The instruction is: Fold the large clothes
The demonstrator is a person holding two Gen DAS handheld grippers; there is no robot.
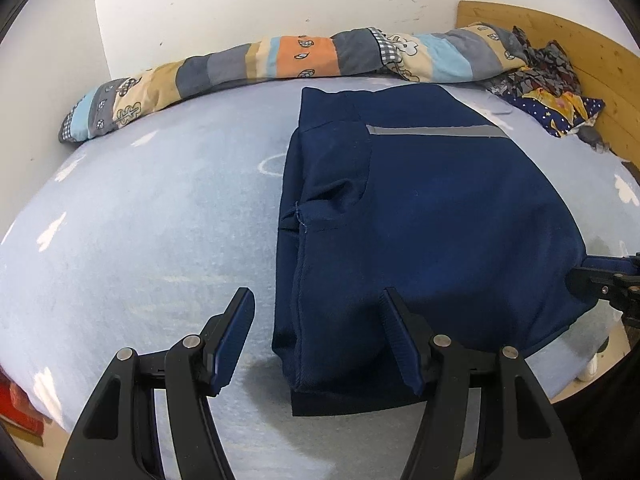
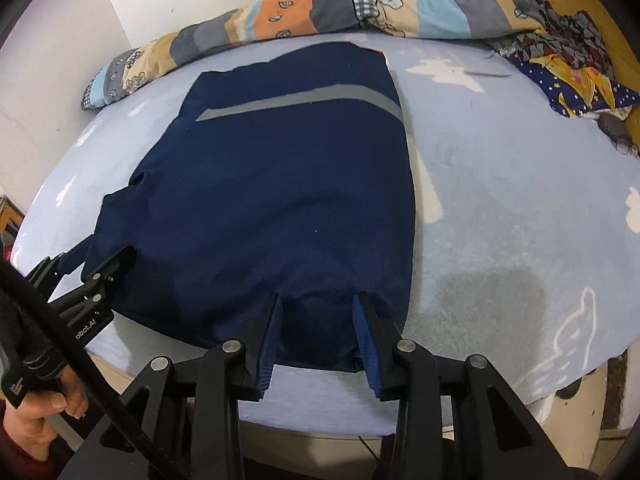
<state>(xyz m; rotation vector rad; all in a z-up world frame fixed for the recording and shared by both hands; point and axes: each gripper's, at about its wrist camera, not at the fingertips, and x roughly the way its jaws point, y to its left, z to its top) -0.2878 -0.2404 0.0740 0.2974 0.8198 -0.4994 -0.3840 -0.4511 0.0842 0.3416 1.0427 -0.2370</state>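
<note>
Item: navy garment (image 1: 432,216), folded, with a grey reflective stripe (image 1: 436,131) across its far part; it lay flat on a pale blue bed sheet (image 1: 140,216) printed with white clouds, its near hem at the front edge of the bed. Left gripper (image 1: 318,340): jaws stood wide apart, the right finger (image 1: 400,340) over the garment's near left corner and the left finger over bare sheet beside it; the cloth's edge sat between them, with no pad seen pressing on it. Right gripper (image 2: 318,336): jaws set narrower, both fingers at the garment's near hem with a bulge of navy cloth between them; whether the pads pinched that cloth could not be told. A hand (image 2: 36,412) held the left gripper's handle, seen low in the right wrist view. Also present: a rolled patchwork quilt (image 1: 280,60) along the white wall (image 1: 240,4) at the far side of the bed, a heap of patterned cloth (image 1: 548,84) at the far right corner, and a wooden headboard (image 1: 568,40) behind that heap.
</note>
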